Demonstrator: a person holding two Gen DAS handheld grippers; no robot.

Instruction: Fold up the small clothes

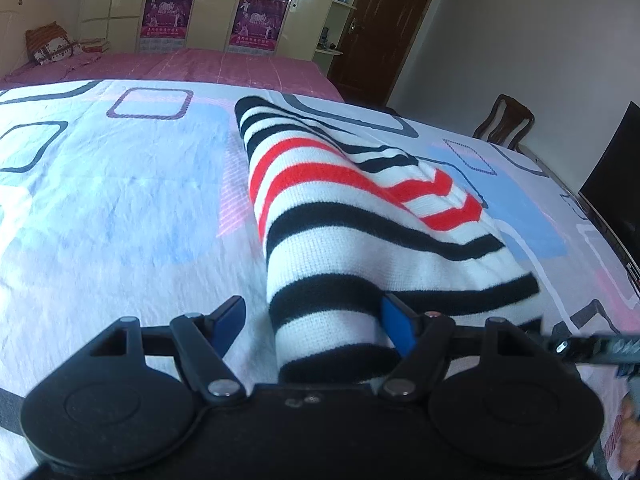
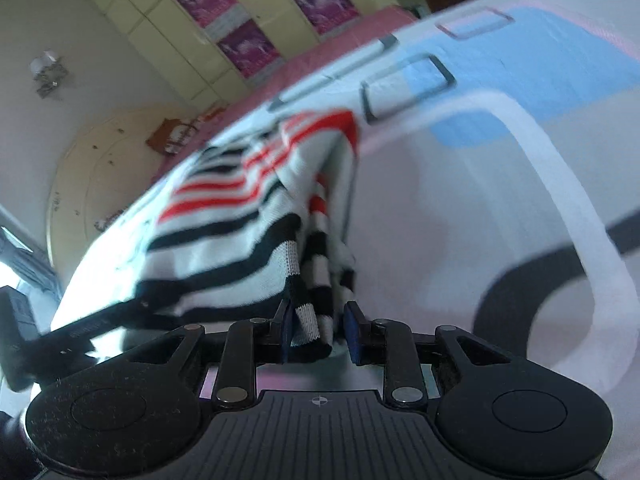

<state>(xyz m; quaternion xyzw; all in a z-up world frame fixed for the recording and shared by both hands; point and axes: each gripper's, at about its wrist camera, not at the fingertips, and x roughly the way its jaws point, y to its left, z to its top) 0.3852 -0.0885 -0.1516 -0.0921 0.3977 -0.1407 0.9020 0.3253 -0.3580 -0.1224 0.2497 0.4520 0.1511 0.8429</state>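
- A striped knit sweater (image 1: 320,216), white with black and red bands, lies on a bed, on a bedsheet (image 1: 120,208) printed with blue blocks, pink patches and dark rounded squares.
- The sweater is partly folded: a long, sleeve-like length runs from the far part of the sheet down towards the left gripper (image 1: 316,324), and the rest spreads off to the right in overlapping layers.
- The left gripper's jaws stand wide apart with the near end of that striped length between them. The blue pad on the right (image 1: 398,328) touches the knit; the pad on the left (image 1: 226,320) is clear of it, with bare sheet showing in the gap. So it is open, not clamping.
- The right gripper (image 2: 318,326) has its jaws close together around a bunched edge of the sweater (image 2: 240,216), which hangs down between the blue pads (image 2: 354,328). The view is blurred; a thin gap seems to show beside one pad, so I cannot tell whether it truly pinches the cloth.
- From the right wrist view, the sweater's body rises from the gripper in a rumpled ridge, red stripes farthest off.
- Beyond the patterned sheet a pink bedcover (image 1: 180,66) stretches to a cream wardrobe (image 1: 120,0) with purple posters (image 1: 168,12) on it.
- A dark wooden door (image 1: 384,32) and a wooden chair (image 1: 506,122) stand to the right.
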